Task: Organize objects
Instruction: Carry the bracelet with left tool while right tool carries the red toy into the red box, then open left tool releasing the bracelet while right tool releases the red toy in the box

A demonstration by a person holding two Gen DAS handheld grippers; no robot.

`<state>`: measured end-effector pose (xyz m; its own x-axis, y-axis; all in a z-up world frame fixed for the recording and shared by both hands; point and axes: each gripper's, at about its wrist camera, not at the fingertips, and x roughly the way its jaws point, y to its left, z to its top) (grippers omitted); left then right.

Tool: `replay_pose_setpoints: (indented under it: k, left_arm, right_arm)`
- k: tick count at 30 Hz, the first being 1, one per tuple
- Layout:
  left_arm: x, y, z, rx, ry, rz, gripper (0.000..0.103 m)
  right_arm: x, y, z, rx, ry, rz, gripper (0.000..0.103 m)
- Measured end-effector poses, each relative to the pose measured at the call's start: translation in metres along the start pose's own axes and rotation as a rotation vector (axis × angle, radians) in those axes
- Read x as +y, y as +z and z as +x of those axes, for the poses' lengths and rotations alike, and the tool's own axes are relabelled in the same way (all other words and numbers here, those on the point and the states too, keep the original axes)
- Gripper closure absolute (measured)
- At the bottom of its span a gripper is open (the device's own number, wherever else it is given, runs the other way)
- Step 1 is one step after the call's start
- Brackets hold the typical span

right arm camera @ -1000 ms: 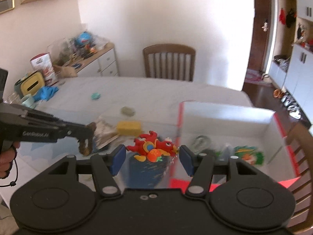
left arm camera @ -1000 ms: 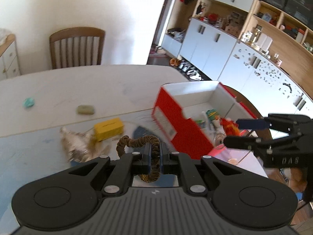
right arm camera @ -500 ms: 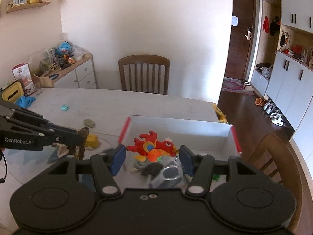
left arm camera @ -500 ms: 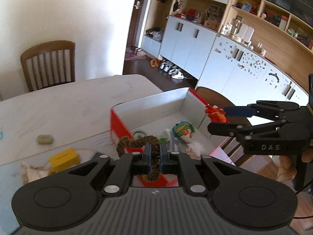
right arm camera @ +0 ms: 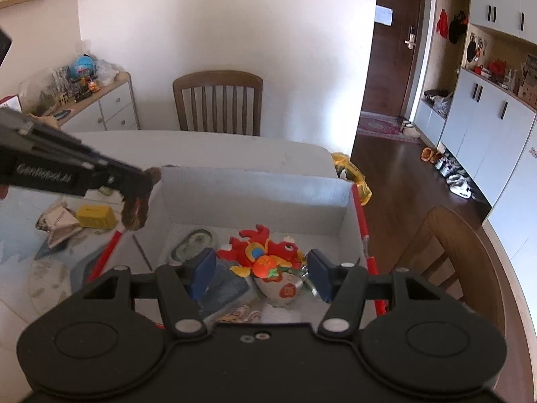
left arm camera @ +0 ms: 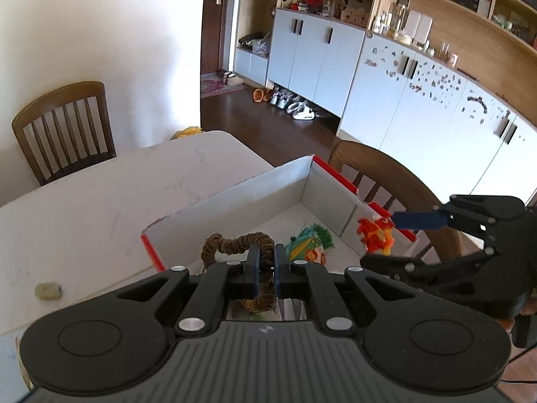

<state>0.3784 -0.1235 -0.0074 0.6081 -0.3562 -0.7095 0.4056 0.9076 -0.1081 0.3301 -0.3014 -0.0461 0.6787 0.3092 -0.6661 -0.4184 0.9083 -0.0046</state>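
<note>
Both grippers loaded over box [right arm camera: 255,181] — drop risk.
L gripper [left arm camera: 266,262] pinching brown scrunchie [left arm camera: 235,243] near rim, could snag; R gripper [right arm camera: 260,268] clamps red toy [right arm camera: 265,252].

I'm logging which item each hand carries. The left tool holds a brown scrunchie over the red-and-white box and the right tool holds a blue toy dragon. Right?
Not quite: the toy dragon in the right tool is red, as the right wrist view shows. The left tool does hold the brown scrunchie over the red-and-white box.

My left gripper [left arm camera: 266,263] hides the scrunchie's [left arm camera: 235,245] lower loop. Whether the right pads [right arm camera: 203,270] touch the toy [right arm camera: 265,255], I can't tell.
</note>
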Motion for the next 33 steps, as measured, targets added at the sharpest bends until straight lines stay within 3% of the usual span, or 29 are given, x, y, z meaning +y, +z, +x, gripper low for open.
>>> replay_pose_setpoints:
  k: [19,33]
  left_arm:
    - [-0.007,0.017,0.11,0.153,0.057,0.04,0.096]
    - [0.002,0.01,0.162,0.267,0.079,-0.003,0.095]
  right_arm:
    - [0.001,-0.02,0.059,0.151,0.064,-0.028,0.044]
    - [-0.004,-0.028,0.07,0.206,0.096,0.019,0.043]
